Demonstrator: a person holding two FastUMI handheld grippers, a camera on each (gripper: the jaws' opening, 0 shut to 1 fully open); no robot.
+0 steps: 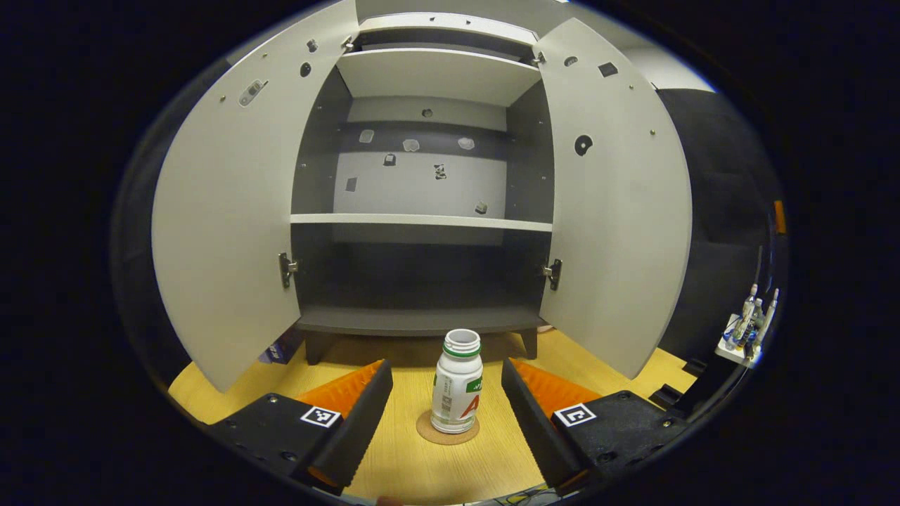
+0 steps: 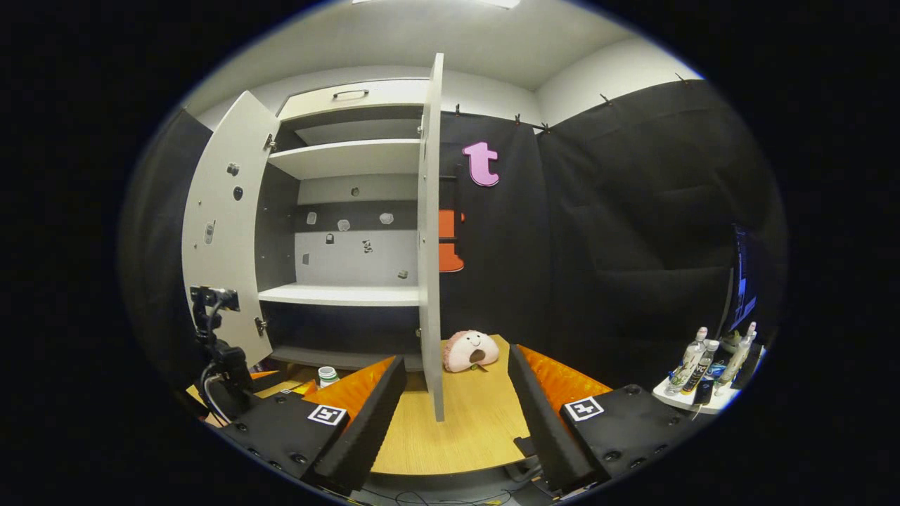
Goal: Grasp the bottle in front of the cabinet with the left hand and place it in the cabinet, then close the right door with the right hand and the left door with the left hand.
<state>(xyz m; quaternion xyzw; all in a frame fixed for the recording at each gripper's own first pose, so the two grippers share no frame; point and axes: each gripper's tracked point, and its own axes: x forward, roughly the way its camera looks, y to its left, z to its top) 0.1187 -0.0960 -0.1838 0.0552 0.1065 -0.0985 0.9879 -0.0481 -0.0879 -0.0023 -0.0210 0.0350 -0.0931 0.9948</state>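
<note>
Though the left gripper view is bowed at its edges, the bottle (image 1: 457, 383) shows plainly: a small white plastic one with a green band under an uncapped neck, upright on a round coaster (image 1: 446, 430) on the bench (image 1: 422, 464), just in front of the open cabinet (image 1: 422, 232). It looks light and stiff, likely a little slick at the label and easy to tip; whether it holds anything I cannot tell. The best hold is across the mid-body, below the shoulder, kept upright. The left claw (image 1: 447, 404) is released, fingers wide, with the bottle standing between them, touching neither and slightly ahead of the tips.

In the right gripper view, the right claw (image 2: 457, 400) is also released and holds nothing; the right door's (image 2: 430, 239) edge stands between its fingers, somewhat farther off. The bottle (image 2: 327, 376) sits low to the left, beside the other gripper's mount, and a plush toy (image 2: 470, 350) rests beyond the door.
</note>
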